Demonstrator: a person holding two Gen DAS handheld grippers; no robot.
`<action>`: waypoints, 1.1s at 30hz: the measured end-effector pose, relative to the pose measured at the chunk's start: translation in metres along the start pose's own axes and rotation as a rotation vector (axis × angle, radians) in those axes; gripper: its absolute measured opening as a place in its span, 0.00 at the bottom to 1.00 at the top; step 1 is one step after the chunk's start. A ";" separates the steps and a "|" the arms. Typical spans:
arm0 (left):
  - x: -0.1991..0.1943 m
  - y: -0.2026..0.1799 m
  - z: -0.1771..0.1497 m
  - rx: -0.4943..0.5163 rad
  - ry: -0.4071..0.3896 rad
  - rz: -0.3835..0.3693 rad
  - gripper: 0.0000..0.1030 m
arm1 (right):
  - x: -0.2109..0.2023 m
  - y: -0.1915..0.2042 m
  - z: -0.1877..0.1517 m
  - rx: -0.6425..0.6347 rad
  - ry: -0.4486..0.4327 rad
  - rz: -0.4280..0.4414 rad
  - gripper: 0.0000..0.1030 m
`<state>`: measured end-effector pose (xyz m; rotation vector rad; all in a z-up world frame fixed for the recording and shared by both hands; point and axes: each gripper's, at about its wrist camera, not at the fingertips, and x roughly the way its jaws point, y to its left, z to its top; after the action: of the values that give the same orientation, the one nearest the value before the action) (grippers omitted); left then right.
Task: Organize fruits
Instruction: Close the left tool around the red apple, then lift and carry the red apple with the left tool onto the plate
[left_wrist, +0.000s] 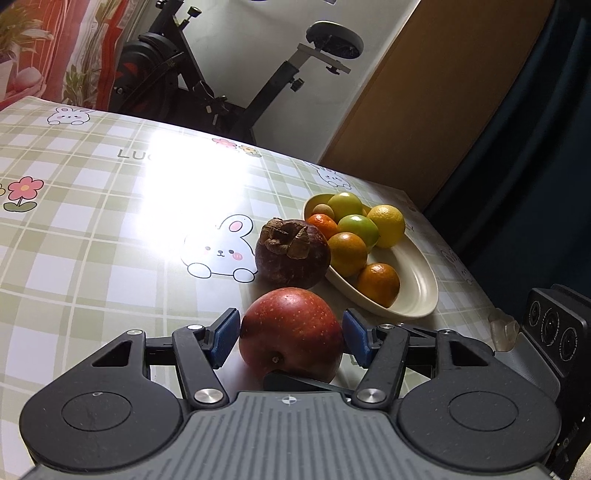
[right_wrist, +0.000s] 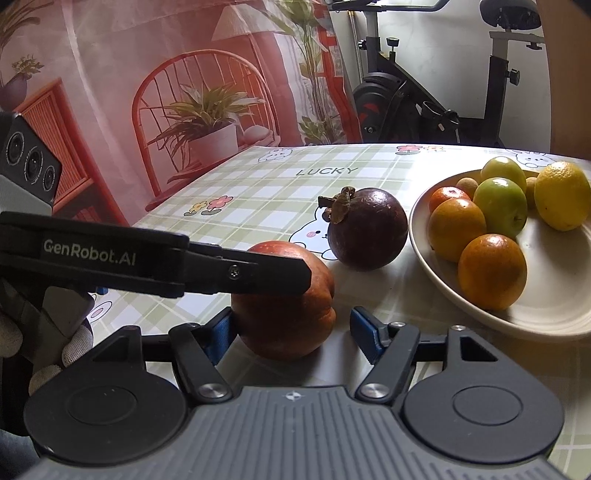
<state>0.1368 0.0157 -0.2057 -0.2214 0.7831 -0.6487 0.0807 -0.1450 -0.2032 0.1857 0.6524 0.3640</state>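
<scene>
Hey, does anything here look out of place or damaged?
Two fruits sit outside the cream oval plate: the red apple, lying between the open left gripper, and the dark purple mangosteen beside the plate. Nothing looks damaged or spilled.

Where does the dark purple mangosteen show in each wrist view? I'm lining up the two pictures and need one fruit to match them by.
Left wrist: mangosteen at centre, beyond the red apple, touching the plate's left rim.
Right wrist: mangosteen right of centre, beyond the apple, left of the plate.
Shared landmark: the cream plate of citrus.
</scene>
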 end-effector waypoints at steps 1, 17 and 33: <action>-0.002 0.001 -0.001 -0.006 -0.002 -0.002 0.62 | 0.000 0.000 0.000 0.001 0.000 0.000 0.67; -0.003 0.005 -0.001 -0.011 0.012 -0.015 0.61 | -0.008 -0.011 0.000 0.066 -0.034 0.003 0.67; 0.000 -0.002 -0.001 -0.006 -0.007 0.001 0.61 | -0.013 -0.018 -0.001 0.116 -0.058 0.037 0.57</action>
<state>0.1349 0.0142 -0.2060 -0.2285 0.7780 -0.6444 0.0750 -0.1670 -0.2020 0.3180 0.6142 0.3553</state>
